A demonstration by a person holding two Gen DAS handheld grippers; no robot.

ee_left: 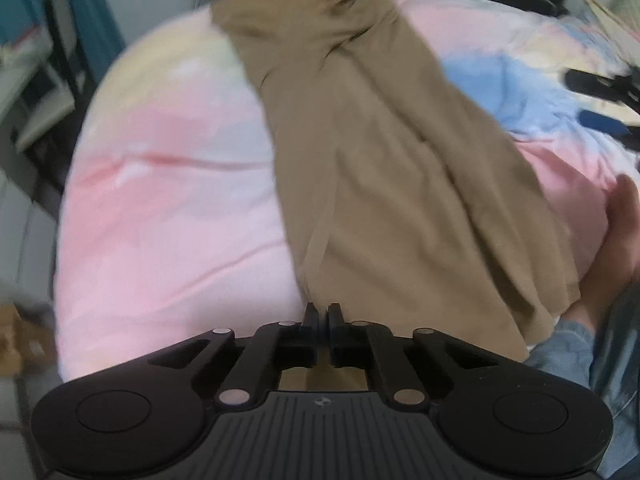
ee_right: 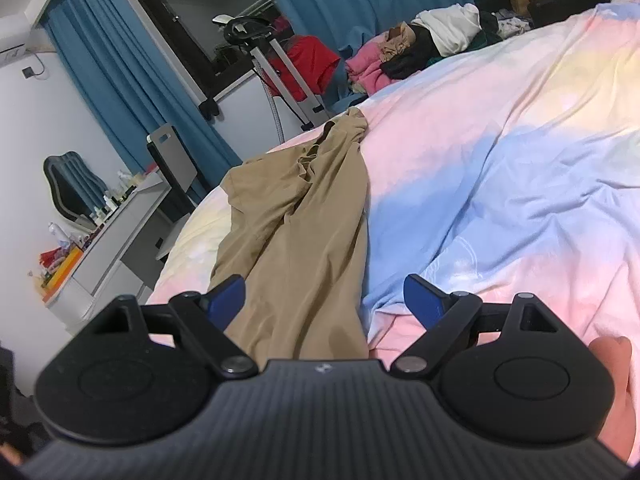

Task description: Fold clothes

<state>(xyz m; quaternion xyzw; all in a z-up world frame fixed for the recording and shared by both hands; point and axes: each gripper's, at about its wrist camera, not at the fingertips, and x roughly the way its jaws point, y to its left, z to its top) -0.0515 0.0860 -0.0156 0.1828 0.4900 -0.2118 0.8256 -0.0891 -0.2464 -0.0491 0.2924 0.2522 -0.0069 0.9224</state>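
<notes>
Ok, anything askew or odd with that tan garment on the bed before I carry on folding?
Yes. The tan garment lies crooked across the pastel bedspread, bunched and creased at its far end rather than flat. The left gripper is shut at the near edge; whether it pinches cloth is unclear. The right gripper is open, holding nothing.

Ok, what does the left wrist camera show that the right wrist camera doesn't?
Only the left wrist view shows the left gripper, shut at the near edge of the tan garment; whether it pinches cloth is unclear. It also shows a hand in a denim sleeve.

Only the right wrist view shows the right gripper open over the garment, blue curtains, a cluttered desk and a clothes pile.

Both show the tan garment lying lengthwise on the pastel bedspread.
</notes>
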